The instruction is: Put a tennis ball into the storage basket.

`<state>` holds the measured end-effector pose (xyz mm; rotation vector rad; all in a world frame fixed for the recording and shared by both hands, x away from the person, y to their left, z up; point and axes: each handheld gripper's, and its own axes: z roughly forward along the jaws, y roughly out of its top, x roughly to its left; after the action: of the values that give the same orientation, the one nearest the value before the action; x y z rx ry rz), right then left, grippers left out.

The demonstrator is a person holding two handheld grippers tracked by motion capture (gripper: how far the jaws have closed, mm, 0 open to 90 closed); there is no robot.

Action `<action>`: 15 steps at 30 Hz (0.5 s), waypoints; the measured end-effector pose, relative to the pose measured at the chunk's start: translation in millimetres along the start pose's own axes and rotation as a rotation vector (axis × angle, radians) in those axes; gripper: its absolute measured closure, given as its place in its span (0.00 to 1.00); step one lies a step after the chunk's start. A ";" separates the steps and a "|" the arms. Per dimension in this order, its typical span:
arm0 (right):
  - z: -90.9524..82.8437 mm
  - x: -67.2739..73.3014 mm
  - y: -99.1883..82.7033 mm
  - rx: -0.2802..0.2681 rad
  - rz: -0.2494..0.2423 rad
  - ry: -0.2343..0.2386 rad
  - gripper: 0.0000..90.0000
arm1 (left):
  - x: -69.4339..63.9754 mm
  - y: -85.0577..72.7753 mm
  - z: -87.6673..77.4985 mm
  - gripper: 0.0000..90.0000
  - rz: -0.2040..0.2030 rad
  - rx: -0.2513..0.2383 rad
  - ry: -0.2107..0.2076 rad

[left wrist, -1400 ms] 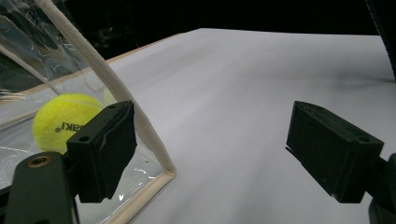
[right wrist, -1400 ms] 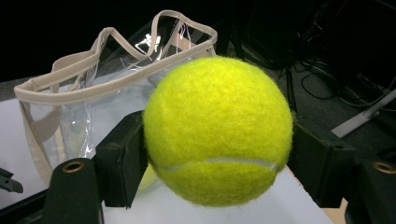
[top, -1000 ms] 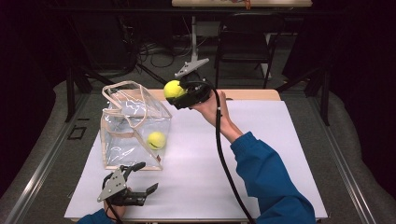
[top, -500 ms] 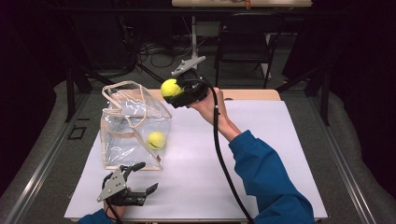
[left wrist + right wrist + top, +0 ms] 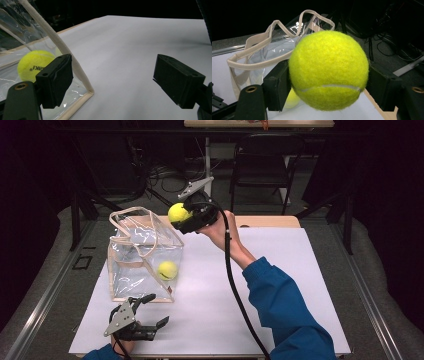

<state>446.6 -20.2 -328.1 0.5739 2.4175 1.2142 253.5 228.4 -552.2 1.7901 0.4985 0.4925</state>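
Two tennis balls: one clamped in right gripper (image 5: pixel 186 216) above bag (image 5: pixel 131 251) rim, one (image 5: pixel 167 270) inside upright clear bag. Left gripper (image 5: pixel 150 310) wide open, empty.

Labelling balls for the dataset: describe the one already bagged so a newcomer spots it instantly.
On the white table, find the clear bag with beige trim at the left. The bagged tennis ball lies inside on its floor, near the right wall. The other tennis ball is clamped aloft in the right gripper.
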 end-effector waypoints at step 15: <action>7.0 7.2 11.0 0.029 -0.029 0.020 0.29 | -0.1 0.1 -0.1 0.18 0.001 0.000 -0.002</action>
<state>446.1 -5.8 -324.1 0.5358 2.4549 1.1805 253.4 228.4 -552.1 1.7907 0.4960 0.4912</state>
